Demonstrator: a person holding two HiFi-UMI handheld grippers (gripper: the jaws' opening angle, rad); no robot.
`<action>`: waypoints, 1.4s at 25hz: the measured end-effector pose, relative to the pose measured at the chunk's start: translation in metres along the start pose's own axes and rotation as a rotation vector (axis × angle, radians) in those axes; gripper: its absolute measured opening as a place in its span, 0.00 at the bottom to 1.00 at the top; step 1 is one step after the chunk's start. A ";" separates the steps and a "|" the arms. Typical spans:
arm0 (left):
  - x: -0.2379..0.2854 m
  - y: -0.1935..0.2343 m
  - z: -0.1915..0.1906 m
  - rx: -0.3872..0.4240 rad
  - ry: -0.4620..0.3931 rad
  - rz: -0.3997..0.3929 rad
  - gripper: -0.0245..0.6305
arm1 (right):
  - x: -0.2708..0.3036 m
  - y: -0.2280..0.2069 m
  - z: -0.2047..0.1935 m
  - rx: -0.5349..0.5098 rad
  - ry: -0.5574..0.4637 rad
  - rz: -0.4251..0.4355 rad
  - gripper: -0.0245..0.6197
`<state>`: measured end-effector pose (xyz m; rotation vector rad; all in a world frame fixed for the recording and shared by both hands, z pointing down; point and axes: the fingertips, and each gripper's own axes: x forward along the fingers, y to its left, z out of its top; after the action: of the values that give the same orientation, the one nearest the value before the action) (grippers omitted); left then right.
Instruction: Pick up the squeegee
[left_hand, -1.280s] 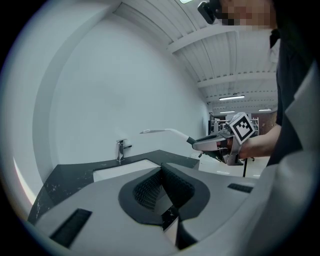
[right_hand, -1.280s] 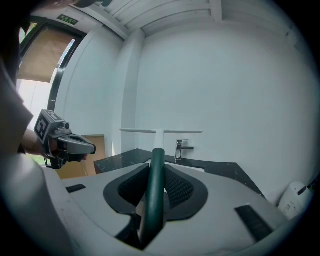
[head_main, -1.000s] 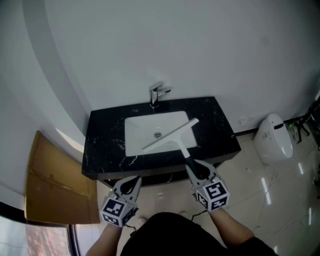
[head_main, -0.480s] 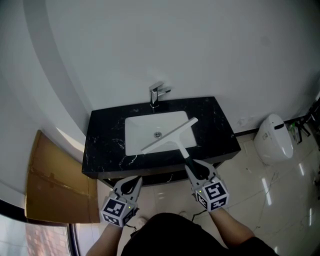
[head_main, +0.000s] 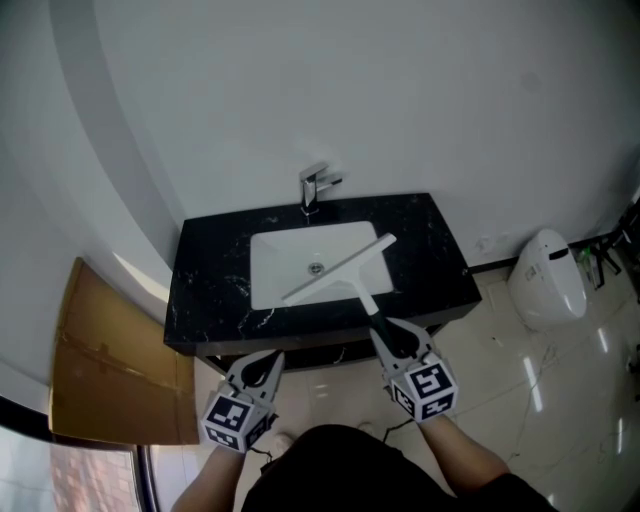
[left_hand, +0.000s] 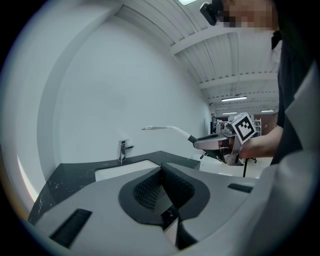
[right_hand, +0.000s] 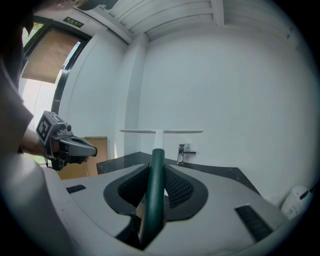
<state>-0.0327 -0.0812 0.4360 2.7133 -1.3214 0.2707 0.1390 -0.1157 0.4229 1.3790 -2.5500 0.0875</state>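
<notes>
The right gripper (right_hand: 156, 169) has its jaws clamped on the dark green handle of the squeegee (head_main: 340, 270), while the left gripper (left_hand: 161, 174) has its jaws pressed together with nothing between them. Nothing has moved since a second ago: both grippers sit where they were, just in front of the counter's near edge, and the squeegee keeps the same slant. It is held up off the black counter (head_main: 205, 295), its white blade hanging crosswise above the white basin (head_main: 268, 250). I count two grippers, one squeegee, one basin and one chrome faucet (head_main: 312, 186) at the back of the counter. The basin shows just its drain (head_main: 316, 268) at the bottom. Off to the right on the shiny floor stands one white rounded fixture (head_main: 546, 275); to the left is one brown cardboard sheet (head_main: 110, 370).
</notes>
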 end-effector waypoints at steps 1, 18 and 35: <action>0.000 0.000 0.000 0.001 0.000 0.000 0.03 | 0.000 0.000 0.000 0.001 0.001 -0.003 0.19; 0.000 0.000 -0.001 -0.001 0.004 0.002 0.03 | 0.002 0.000 0.002 0.000 0.005 0.002 0.19; 0.002 -0.001 -0.003 0.001 0.008 -0.001 0.03 | 0.002 -0.001 0.000 0.000 0.006 0.004 0.19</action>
<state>-0.0310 -0.0822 0.4393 2.7107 -1.3182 0.2826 0.1387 -0.1183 0.4234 1.3723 -2.5480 0.0916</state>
